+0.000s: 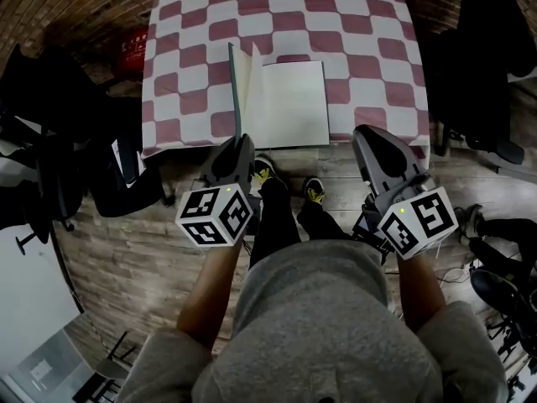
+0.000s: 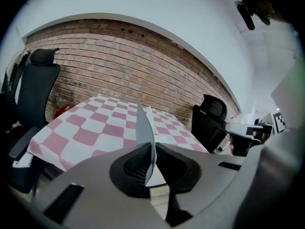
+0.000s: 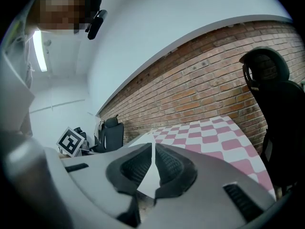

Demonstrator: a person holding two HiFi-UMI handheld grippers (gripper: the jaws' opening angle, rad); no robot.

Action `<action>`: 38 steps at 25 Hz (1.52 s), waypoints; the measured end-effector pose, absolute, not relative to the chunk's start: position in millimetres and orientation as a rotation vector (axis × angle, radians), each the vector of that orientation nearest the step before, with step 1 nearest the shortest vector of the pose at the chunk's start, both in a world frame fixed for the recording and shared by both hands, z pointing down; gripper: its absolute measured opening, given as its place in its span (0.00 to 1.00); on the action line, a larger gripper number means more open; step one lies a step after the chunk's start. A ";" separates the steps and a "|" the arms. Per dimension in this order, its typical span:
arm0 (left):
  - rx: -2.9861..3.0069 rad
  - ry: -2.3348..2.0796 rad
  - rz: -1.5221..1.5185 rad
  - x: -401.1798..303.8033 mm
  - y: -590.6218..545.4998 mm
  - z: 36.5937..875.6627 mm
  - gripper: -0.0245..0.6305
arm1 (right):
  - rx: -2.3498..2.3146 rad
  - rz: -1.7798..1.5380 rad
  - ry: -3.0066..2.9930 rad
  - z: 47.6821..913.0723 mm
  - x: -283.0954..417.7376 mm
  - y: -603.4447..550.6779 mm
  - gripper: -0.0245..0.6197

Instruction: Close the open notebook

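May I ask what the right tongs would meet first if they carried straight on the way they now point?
Probably the open notebook's right-hand page; the right tongs aim slightly down and leftward towards it, though depth is unclear.

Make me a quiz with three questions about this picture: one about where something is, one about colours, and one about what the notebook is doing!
1. Where is the notebook?
A. On the floor
B. On the tablecloth, near the person's edge
C. On a black chair

2. What colours are the tablecloth's squares?
A. Red and white
B. Blue and yellow
C. Green and black

3. What is happening with the notebook's left cover?
A. It lies flat on the cloth
B. It is torn off
C. It stands up, pinched in the left gripper

Answers:
1 B: the head view shows the white pages lying on the cloth close to the near edge.
2 A: the cloth is a red and white check in every view.
3 C: the left gripper view shows the grey cover rising edge-on from between the closed jaws.
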State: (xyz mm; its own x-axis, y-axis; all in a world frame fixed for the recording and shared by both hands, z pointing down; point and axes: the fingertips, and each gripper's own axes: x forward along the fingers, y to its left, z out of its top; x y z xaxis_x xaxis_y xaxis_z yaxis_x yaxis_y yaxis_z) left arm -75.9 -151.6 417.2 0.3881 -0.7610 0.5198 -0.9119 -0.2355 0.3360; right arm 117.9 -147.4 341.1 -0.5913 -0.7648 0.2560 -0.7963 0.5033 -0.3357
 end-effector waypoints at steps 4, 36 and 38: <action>2.107 -1.391 0.366 -56.6 -152.4 414.3 0.09 | 1.411 0.651 -2.660 338.0 127.2 -143.7 0.10; 2.286 -0.954 0.950 89.5 -141.9 534.7 0.28 | 1.734 0.696 -2.494 340.3 221.4 -97.1 0.10; 2.289 -0.954 0.943 90.3 -140.9 536.5 0.29 | 1.745 0.694 -2.486 340.3 224.6 -93.0 0.10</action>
